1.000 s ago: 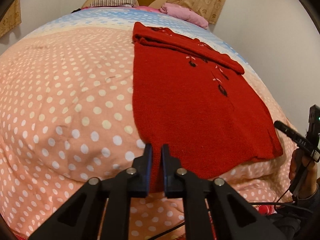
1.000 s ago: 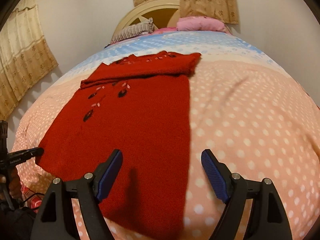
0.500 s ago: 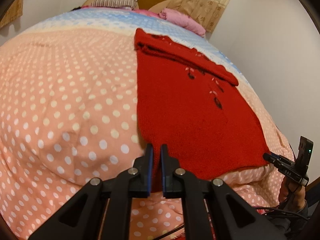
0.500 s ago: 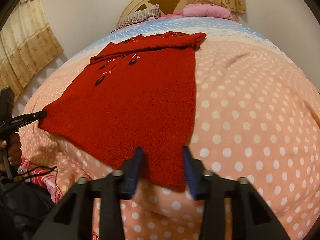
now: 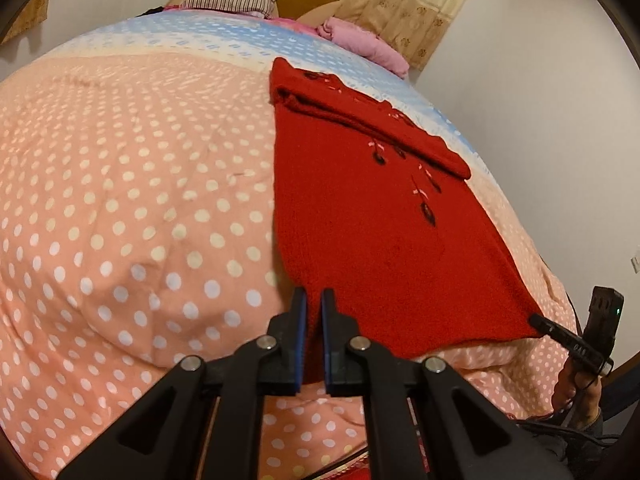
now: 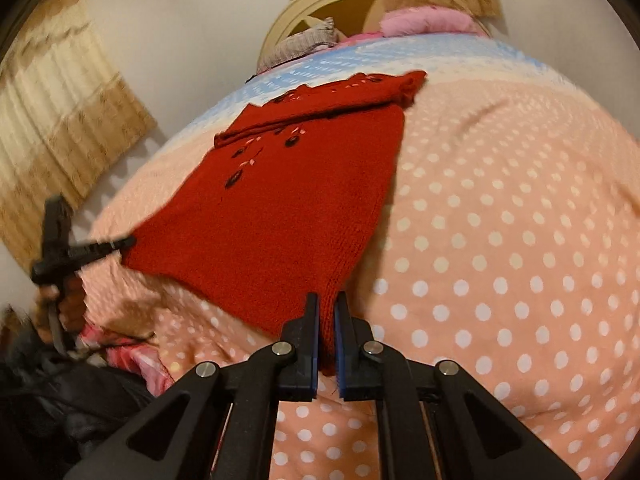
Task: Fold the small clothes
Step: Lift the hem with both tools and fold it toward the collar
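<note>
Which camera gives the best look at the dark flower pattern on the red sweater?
The left wrist view. It is sharp, and the dark flowers run clearly down the red sweater. The right wrist view shows the same flowers smaller and blurred, toward the sweater's far left side.

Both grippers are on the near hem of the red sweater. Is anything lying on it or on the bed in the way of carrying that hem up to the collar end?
Nothing visible. The red sweater lies flat on the polka-dot duvet, with nothing on top.
</note>
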Motion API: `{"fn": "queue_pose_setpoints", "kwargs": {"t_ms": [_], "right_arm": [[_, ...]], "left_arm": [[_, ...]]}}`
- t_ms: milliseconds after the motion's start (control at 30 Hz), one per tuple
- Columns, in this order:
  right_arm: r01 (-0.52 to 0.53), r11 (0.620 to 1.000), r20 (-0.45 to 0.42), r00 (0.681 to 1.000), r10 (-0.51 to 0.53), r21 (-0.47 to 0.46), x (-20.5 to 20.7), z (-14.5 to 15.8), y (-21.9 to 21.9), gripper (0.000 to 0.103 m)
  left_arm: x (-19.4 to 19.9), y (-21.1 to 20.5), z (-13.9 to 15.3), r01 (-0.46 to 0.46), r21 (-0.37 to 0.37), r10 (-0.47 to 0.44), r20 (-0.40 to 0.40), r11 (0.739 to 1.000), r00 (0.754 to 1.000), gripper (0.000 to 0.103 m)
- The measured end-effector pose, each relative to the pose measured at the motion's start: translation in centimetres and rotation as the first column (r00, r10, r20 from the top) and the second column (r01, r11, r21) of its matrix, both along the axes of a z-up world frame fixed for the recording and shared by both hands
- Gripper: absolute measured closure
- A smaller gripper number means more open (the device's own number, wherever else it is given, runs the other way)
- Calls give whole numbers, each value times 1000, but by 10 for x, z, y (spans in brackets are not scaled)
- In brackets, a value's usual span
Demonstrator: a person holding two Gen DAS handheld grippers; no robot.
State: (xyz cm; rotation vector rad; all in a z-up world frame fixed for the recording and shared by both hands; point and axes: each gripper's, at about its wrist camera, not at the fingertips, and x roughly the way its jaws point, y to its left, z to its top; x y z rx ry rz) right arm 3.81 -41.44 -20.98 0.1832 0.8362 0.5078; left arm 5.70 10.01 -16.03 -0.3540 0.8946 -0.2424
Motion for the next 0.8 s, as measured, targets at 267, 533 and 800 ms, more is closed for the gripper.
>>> {"fn": "queue_pose_setpoints", "kwargs": {"t_ms": [267, 533, 800], "right_arm": [[5, 984, 68, 998, -17, 180, 17, 41, -11, 97], [44, 983, 153, 986, -71, 177, 46, 77, -7, 97], [57, 978, 183, 978, -95, 203, 66, 93, -7, 97]], "left_arm": [[17, 4, 34, 8, 15, -10, 86, 1000, 996, 96], [48, 12, 52, -22, -27, 25, 123, 999, 992, 96], [67, 13, 57, -46, -11, 47, 120, 999, 992, 96]]}}
